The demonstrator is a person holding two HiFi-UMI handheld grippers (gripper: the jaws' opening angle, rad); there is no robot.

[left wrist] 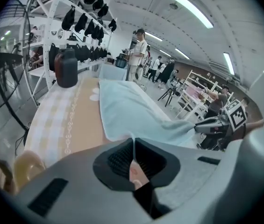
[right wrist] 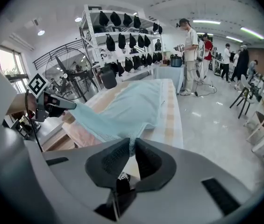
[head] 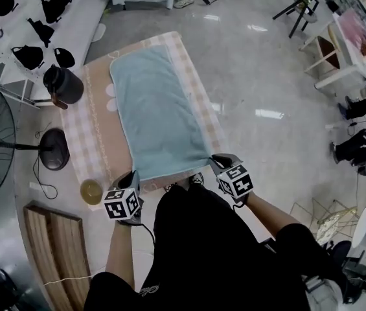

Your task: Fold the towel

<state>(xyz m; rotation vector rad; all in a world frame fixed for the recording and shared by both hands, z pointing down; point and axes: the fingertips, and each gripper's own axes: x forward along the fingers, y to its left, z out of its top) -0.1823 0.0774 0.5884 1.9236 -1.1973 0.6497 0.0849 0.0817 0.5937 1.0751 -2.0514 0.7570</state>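
Towel (head: 160,112): light blue, laid lengthwise on the table's checked cloth (head: 92,141), running straight away from me. Its near edge spans between my two tongs, one corner at each.

Left gripper (head: 133,175): jaws closed down to a slit, and the near left corner of the towel is pinched between the pads.

Right gripper (head: 216,162): jaws likewise narrow, clamped on the near right corner, with the fabric running out of the slit.

Towel appearance: single layer, fine woven texture, far part flat and smooth. There are soft creases near the held corners, and the near edge sags a little between the grips.
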